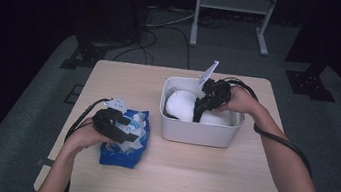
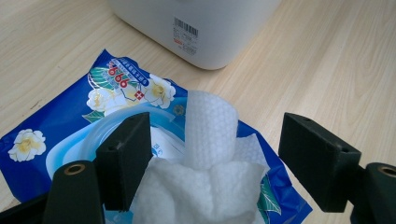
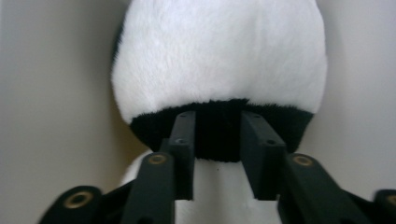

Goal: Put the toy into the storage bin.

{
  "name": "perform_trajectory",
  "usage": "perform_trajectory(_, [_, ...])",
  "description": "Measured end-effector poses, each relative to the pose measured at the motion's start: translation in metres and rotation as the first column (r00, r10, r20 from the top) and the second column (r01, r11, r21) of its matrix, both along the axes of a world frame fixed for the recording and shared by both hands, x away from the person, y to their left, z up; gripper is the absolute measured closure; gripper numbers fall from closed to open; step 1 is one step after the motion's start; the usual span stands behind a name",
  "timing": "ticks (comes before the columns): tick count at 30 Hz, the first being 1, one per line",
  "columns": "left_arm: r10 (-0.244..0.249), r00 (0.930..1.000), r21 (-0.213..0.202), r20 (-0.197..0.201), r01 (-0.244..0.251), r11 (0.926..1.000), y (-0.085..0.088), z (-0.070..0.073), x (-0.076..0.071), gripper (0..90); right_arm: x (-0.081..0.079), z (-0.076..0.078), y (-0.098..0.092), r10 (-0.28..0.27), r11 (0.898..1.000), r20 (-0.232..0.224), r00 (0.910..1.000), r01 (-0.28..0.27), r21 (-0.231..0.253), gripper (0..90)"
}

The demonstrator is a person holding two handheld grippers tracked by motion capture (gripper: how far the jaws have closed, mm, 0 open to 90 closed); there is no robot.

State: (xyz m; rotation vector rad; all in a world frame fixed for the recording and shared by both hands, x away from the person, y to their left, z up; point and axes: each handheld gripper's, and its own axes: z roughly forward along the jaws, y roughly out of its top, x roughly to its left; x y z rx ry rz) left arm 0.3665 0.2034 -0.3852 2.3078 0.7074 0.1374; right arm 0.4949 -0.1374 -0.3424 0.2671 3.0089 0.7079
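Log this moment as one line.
left gripper: open over wipes pack | right gripper: in white bin, at plush toy, grip unclear

- A blue flowered wipes pack (image 2: 60,126) is lying flat on the desk (image 1: 207,177), a white wipe (image 2: 205,135) sticking up from its opening.
- A white-and-black plush toy (image 3: 219,60) is sitting inside the white bin (image 1: 199,130).

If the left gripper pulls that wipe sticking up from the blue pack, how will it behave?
The wipe is probably limp: it curls over and bunches in soft folds. It looks thin and light, so it should lift easily. The blue pack is soft and flat on the table; it may lift or slide along unless the wipe slips free.
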Motion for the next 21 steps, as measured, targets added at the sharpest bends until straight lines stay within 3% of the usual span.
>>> perform_trajectory(2, [-0.002, 1.0000, 0.001, 0.006, 0.002, 1.0000, 0.000, 0.001, 0.000, 24.3, 0.001, 0.005, -0.003, -0.023, 0.999, -0.060, 0.9979, 0.025, 0.029, 53.5])
perform_trajectory(6, [0.002, 1.0000, 0.004, 0.003, -0.002, 1.0000, 0.000, 0.003, 0.000, 23.3, 0.000, 0.009, -0.006, -0.043, 0.998, -0.085, 0.9954, 0.047, 0.038, 47.0])
perform_trajectory(11, [0.000, 1.0000, 0.003, 0.007, 0.000, 1.0000, 0.000, 0.003, 0.001, 23.2, 0.000, 0.011, -0.010, -0.055, 0.997, -0.092, 0.9943, 0.059, 0.041, 45.4])
perform_trajectory(17, [0.006, 1.0000, 0.002, 0.006, -0.006, 1.0000, -0.001, 0.003, 0.003, 21.8, -0.007, 0.022, -0.022, -0.066, 0.993, -0.075, 0.9950, 0.073, 0.093, 43.0])
perform_trajectory(21, [0.007, 1.0000, 0.001, 0.007, -0.007, 1.0000, -0.004, 0.004, 0.004, 20.5, -0.015, 0.032, -0.040, -0.093, 0.986, -0.063, 0.9936, 0.101, 0.132, 41.2])
